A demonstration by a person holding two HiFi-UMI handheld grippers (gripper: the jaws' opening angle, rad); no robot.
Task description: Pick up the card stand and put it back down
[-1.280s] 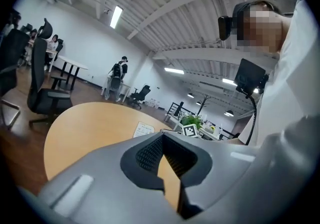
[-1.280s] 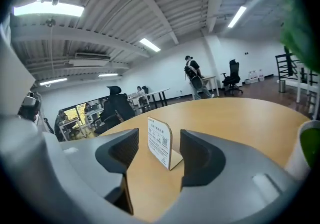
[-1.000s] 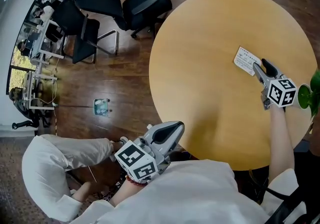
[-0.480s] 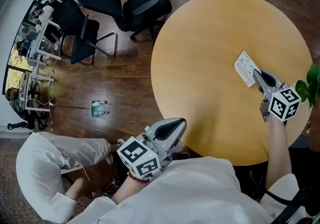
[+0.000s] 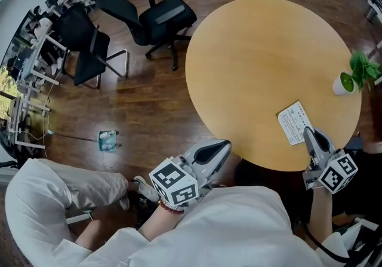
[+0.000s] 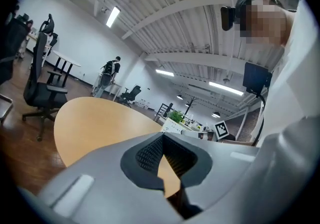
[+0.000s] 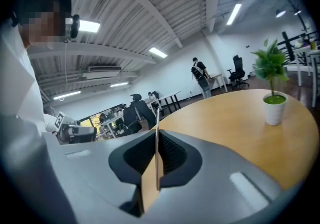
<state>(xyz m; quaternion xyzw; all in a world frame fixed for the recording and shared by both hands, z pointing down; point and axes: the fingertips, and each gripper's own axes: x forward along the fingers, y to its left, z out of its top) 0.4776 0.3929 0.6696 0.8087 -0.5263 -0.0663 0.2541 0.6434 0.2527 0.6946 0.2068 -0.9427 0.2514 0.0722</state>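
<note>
Left claw (image 5: 224, 145) is parked by my lap, off the round light-wood surface (image 5: 256, 51), clenched on nothing. Right claw (image 5: 308, 132) is clamped tight on the thin white printed card stand (image 5: 294, 122), which sits edge-on between the pads over the surface's near rim. It looks lifted, but I can't confirm clearance. I judge the pick-up done. Left to do: set it down and release. The small green plant in a white pot (image 5: 345, 82) beyond is well apart.
</note>
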